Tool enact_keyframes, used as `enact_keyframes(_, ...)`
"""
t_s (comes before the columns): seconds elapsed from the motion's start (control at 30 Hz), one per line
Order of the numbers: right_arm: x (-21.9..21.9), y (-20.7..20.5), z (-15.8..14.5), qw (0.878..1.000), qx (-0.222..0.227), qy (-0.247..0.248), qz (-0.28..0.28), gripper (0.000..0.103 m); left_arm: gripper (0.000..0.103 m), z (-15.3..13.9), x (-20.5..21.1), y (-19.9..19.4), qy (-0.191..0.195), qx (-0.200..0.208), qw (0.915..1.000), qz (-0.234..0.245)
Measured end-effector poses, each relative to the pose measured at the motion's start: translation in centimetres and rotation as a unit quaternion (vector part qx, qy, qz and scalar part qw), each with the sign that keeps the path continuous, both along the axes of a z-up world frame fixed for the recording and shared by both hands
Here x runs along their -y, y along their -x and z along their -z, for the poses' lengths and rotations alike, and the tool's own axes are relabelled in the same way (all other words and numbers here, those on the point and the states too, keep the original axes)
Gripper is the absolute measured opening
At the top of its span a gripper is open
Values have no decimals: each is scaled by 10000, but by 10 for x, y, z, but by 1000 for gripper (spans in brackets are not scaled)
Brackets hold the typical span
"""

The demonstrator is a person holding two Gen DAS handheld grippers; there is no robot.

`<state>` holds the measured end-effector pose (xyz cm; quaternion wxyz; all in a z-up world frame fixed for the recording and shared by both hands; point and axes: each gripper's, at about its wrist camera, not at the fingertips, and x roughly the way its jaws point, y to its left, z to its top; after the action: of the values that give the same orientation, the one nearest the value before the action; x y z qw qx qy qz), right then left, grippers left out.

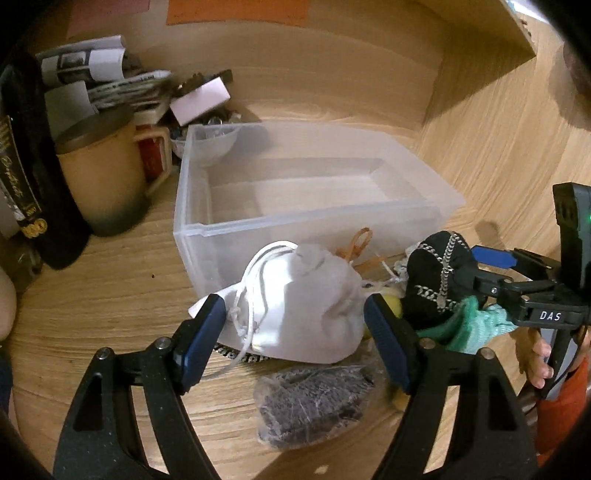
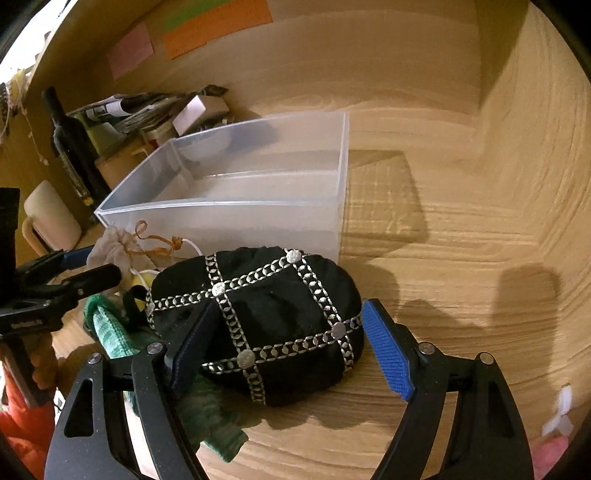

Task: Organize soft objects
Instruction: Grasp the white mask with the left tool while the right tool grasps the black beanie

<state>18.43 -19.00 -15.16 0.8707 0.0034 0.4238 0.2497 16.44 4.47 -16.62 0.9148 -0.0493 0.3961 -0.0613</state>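
Note:
A clear plastic bin (image 1: 413, 218) stands empty on the wooden desk; it also shows in the right wrist view (image 2: 280, 221). In front of it lies a heap of soft things. My left gripper (image 1: 295, 332) is open, with its fingers on either side of a white drawstring pouch (image 1: 314, 314). My right gripper (image 2: 288, 343) is open around a black pouch with silver chain trim (image 2: 266, 317), which also shows in the left wrist view (image 1: 432, 273). A green knitted cloth (image 2: 110, 332) lies beside the black pouch. A grey knit in a clear bag (image 1: 314, 402) lies nearest me.
A beige mug (image 1: 99, 173), a dark bottle (image 2: 70, 147), papers and small boxes (image 1: 110, 81) crowd the desk's back left. A wooden wall with coloured notes (image 2: 218, 26) stands behind. Something pink (image 2: 554, 450) lies at the right edge.

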Motion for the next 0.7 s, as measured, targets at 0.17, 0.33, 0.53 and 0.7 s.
enact_keyframes(0.17,-4,-6,5,10000,-87,2,-4,61,58,2,1,2,-51,111,9999,44)
enact_keyframes(0.33,-9,-5,5,9996,44,263,-21,28,33,3,7,5,-144,92,9997,145)
enact_keyframes(0.53,-2,3,-2,9990,306,308,54,13,21,-4,6,13,-203,238,9995,92)
enact_keyframes(0.7,1,12,-17,9976,639,253,104,10,18,-19,0,23,-229,469,9986,-15)
